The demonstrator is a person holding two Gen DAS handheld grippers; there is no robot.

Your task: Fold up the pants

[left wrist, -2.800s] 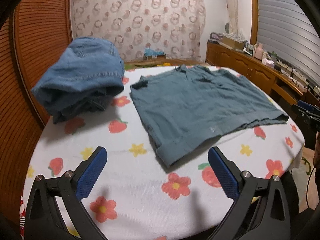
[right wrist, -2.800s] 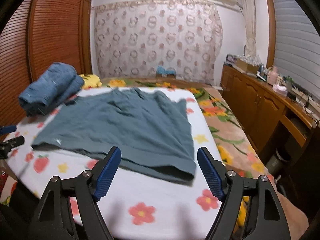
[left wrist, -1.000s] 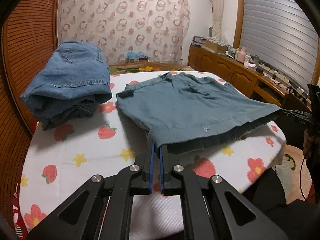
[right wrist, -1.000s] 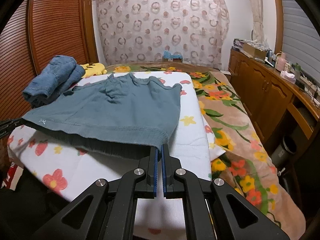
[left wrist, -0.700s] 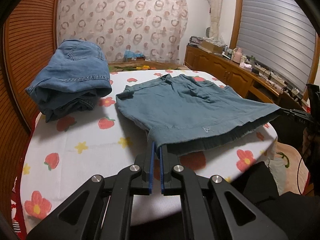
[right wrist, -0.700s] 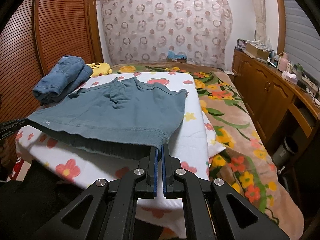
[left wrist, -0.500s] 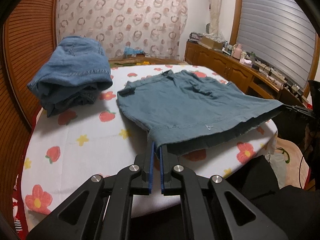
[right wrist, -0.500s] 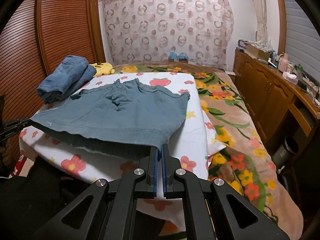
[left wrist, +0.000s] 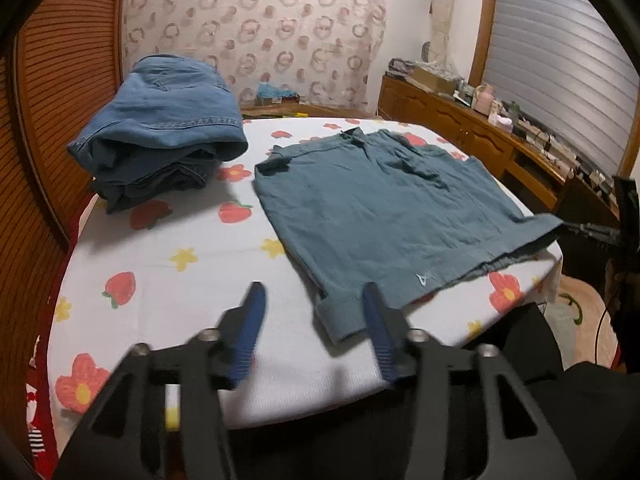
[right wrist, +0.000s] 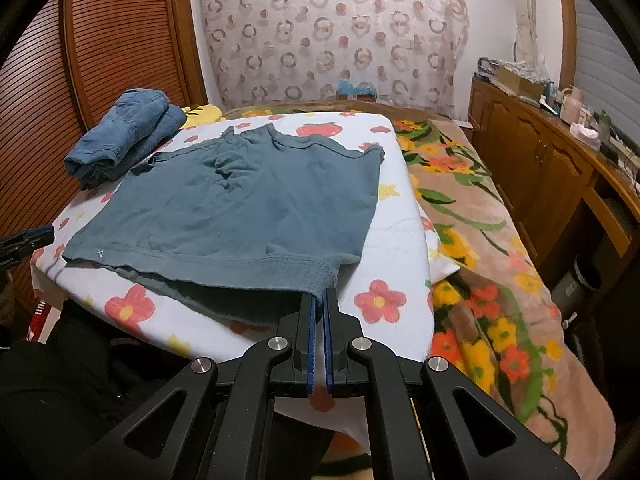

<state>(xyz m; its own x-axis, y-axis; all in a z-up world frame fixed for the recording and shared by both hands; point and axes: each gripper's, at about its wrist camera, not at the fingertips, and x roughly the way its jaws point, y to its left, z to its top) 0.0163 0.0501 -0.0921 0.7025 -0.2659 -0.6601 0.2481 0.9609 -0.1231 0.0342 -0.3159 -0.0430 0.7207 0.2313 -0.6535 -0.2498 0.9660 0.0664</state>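
Observation:
Teal-grey pants [left wrist: 384, 208] [right wrist: 240, 208] lie folded flat on the flowered white sheet [left wrist: 168, 280]. My left gripper [left wrist: 314, 312] hangs just above the near left hem corner with its jaws opening. The corner lies loose between the blue pads [left wrist: 254, 320], and neither presses on it. My right gripper [right wrist: 319, 308] is shut on the near right hem corner, which stays a little raised off the sheet. Across the left wrist view, the right gripper's tip [left wrist: 588, 228] shows at the far right edge.
A pile of folded blue jeans [left wrist: 160, 136] [right wrist: 124, 136] sits at the back left by the slatted wooden doors [right wrist: 100, 52]. A flowered blanket [right wrist: 480, 248] covers the bed's right side. A wooden sideboard [right wrist: 552, 152] with clutter runs along the right wall.
The left gripper's jaws have come apart and the hem corner has dropped onto the sheet. The right gripper still pinches its corner, and the hem lies lower than before.

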